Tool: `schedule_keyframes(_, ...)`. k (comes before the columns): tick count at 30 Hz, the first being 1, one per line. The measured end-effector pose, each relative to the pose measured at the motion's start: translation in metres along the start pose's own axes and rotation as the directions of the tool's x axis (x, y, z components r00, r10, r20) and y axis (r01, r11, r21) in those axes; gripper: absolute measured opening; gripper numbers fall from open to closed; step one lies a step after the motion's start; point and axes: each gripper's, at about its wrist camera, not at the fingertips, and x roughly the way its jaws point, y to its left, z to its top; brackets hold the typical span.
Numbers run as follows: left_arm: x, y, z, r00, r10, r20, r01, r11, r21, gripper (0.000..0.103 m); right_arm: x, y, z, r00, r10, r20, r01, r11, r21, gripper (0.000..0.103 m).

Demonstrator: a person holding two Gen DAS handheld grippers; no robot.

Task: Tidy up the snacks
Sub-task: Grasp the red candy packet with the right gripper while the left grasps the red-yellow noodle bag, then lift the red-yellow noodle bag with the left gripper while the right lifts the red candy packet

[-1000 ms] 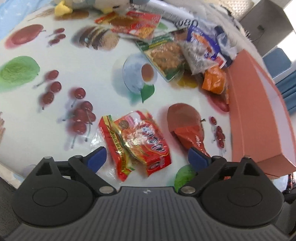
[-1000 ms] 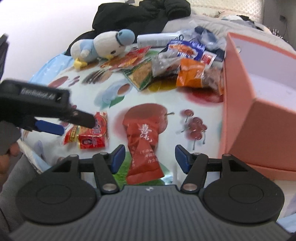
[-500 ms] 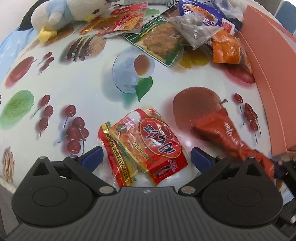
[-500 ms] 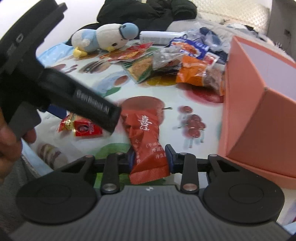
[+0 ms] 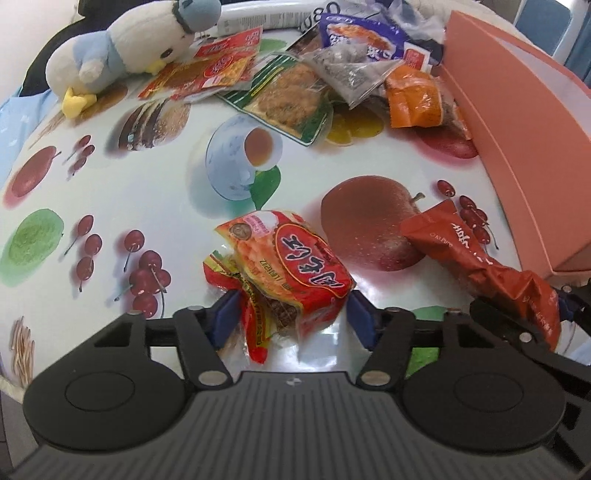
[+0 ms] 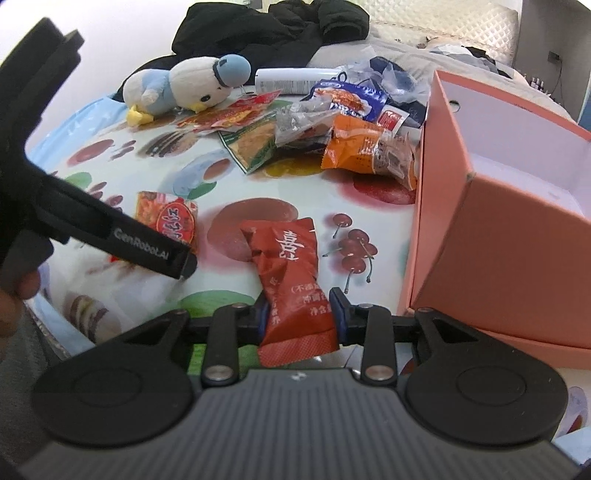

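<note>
My left gripper point(image 5: 290, 319) is shut on a red and yellow snack packet point(image 5: 284, 266) at the near edge of the fruit-print table; the packet also shows in the right wrist view point(image 6: 168, 218). My right gripper point(image 6: 298, 312) is shut on a dark red pouch with white characters point(image 6: 290, 266), which also shows at the right of the left wrist view point(image 5: 480, 258). An open pink box point(image 6: 509, 221) stands right of the pouch. The left gripper's body point(image 6: 92, 221) crosses the left side of the right wrist view.
Several more snack packets lie in a heap at the back: green point(image 5: 291, 96), orange point(image 5: 413, 96), blue point(image 5: 362, 35), red-yellow point(image 5: 218, 70). A blue and white plush bird point(image 5: 129, 48) lies back left. A white tube point(image 6: 291, 79) and dark clothing point(image 6: 273, 33) are behind.
Both grippers have closed: the left on the red and yellow packet, the right on the dark red pouch. The left gripper moved forward and closer to the right one.
</note>
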Motion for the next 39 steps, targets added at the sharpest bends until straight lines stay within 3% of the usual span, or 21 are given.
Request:
schedule_keyframes(15, -0.047, 0.024, -0.017, 0.986, -0.138, 0.090, 0.148, 0.982, -0.121, 0.058, -0.043, 0.005, 0.007, 0.997, -0.070, 0.027, 0.068, 0.995, 0.073, 0.036)
schedule_keyframes(25, -0.109, 0.034, -0.020, 0.963, -0.194, 0.189, 0.226, 0.960, -0.163, 0.055, -0.080, 0.015, 0.022, 0.992, -0.105, 0.074, 0.098, 0.991, 0.093, 0.036)
schedule_keyframes(27, -0.121, 0.032, -0.019, 0.956, -0.204, 0.210, 0.240, 0.957, -0.163, 0.048, -0.090, 0.016, 0.025, 0.990, -0.112, 0.091, 0.102, 0.990, 0.101, 0.036)
schedule_keyframes(30, -0.137, 0.027, -0.018, 0.944, -0.224, 0.240, 0.267, 0.950, -0.161, 0.047, -0.104, 0.017, 0.028, 0.986, -0.126, 0.111, 0.114, 0.987, 0.111, 0.036)
schedule_keyframes(33, -0.140, 0.017, -0.018, 0.942, -0.230, 0.245, 0.271, 0.951, -0.146, 0.030, -0.117, 0.014, 0.029, 0.982, -0.140, 0.129, 0.124, 0.985, 0.123, 0.036)
schedule_keyframes(34, -0.138, 0.017, -0.019, 0.941, -0.237, 0.243, 0.278, 0.949, -0.151, 0.010, -0.120, 0.013, 0.029, 0.980, -0.147, 0.132, 0.130, 0.983, 0.128, 0.036)
schedule_keyframes(39, -0.117, 0.008, -0.023, 0.946, -0.247, 0.211, 0.283, 0.946, -0.158, 0.005, -0.129, 0.003, 0.023, 0.980, -0.156, 0.125, 0.136, 0.979, 0.151, 0.036)
